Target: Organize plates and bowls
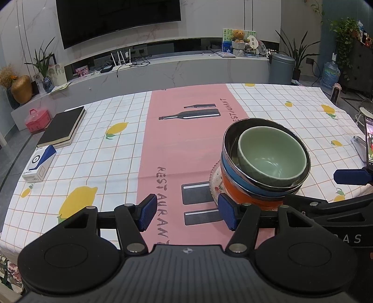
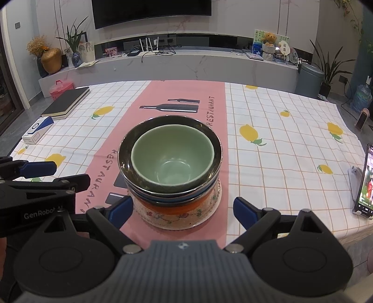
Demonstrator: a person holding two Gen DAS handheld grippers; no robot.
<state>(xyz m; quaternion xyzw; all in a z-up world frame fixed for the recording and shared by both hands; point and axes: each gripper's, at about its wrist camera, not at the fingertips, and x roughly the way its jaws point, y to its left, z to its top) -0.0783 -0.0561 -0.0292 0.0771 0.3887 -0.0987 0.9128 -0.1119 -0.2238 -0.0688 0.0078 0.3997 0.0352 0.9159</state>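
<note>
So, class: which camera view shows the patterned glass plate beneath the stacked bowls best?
The right wrist view: the patterned glass plate shows its front rim and flower pattern below the orange bowl. The left wrist view shows only a left-edge sliver.

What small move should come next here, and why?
Probably back both grippers away. The green bowl already sits nested in the steel bowl, atop the blue and orange ones on the plate; left gripper and right gripper are open, holding nothing.

Home living room: wall television (image 2: 151, 7), houseplants (image 2: 73, 37), clothed table (image 2: 279, 139).
</note>
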